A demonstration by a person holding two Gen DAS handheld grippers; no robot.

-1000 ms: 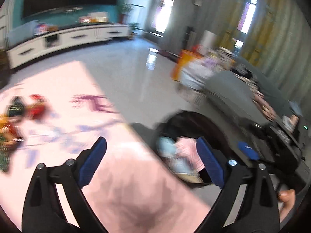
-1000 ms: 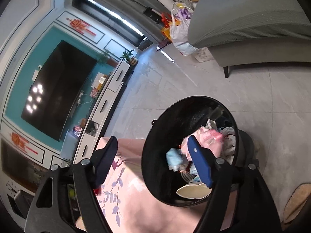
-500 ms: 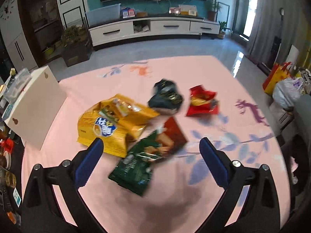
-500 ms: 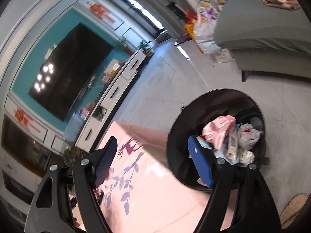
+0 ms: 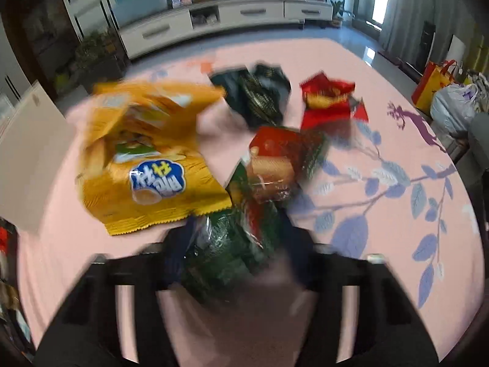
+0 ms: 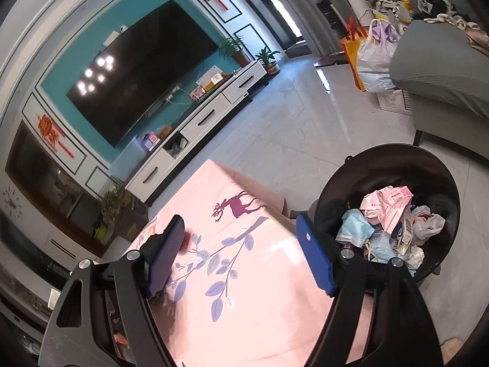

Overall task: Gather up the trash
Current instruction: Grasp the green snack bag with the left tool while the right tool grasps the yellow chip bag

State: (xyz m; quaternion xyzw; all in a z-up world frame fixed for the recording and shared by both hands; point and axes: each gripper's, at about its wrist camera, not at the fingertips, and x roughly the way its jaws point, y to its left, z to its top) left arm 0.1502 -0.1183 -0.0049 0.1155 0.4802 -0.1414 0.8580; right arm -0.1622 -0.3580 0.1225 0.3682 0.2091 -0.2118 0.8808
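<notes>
Your left gripper (image 5: 235,244) has swung from the bin to the pink tablecloth (image 5: 382,260) and just closed on the green snack bag (image 5: 226,244) — right gripper (image 6: 241,253) empty, jaws apart — so lift it across to the black trash bin (image 6: 388,165).

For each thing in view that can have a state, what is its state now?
Left gripper: jaws just closing around the green snack bag.
Right gripper: open, empty.
Yellow chip bag: lying on the table.
Red wrapper: crumpled, torn open.
Trash bin: partly filled.
</notes>
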